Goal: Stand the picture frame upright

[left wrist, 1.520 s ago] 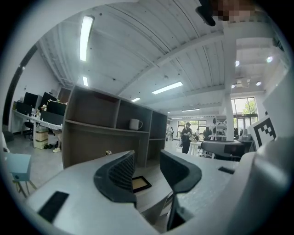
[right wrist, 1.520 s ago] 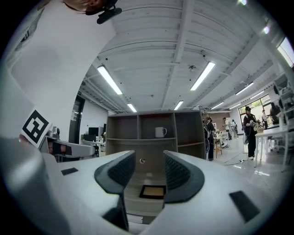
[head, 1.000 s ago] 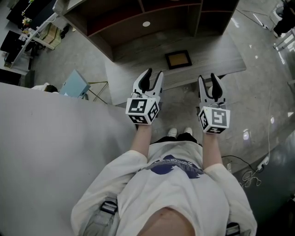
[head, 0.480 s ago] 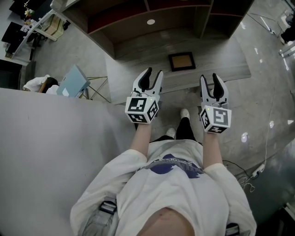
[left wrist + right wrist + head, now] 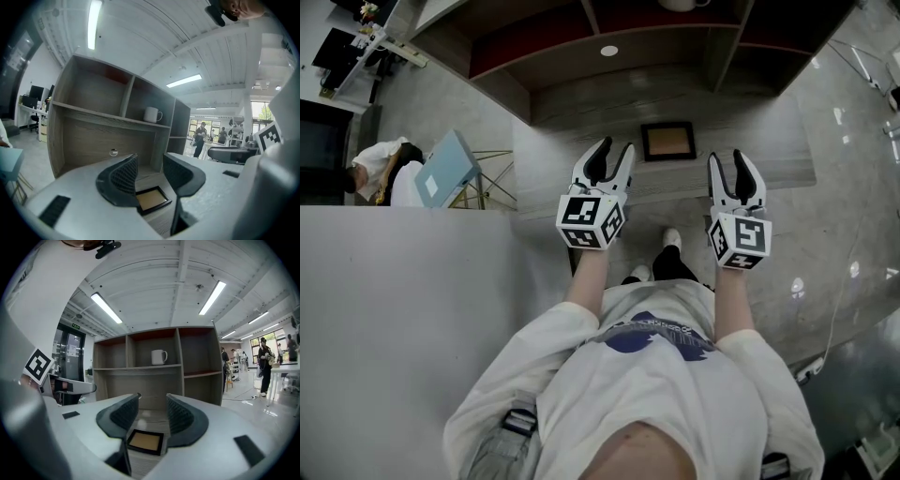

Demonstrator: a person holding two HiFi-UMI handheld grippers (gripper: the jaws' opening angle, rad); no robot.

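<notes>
The dark-edged picture frame (image 5: 667,141) with a tan panel lies flat on the desk (image 5: 581,150).

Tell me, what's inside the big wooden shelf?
A white mug stands in the upper middle compartment of the shelf. The right gripper blocks part of the lower opening, so anything there is hidden.

Bright ceiling tubes (image 5: 107,308), fisheye-warped edges, sharp
</notes>
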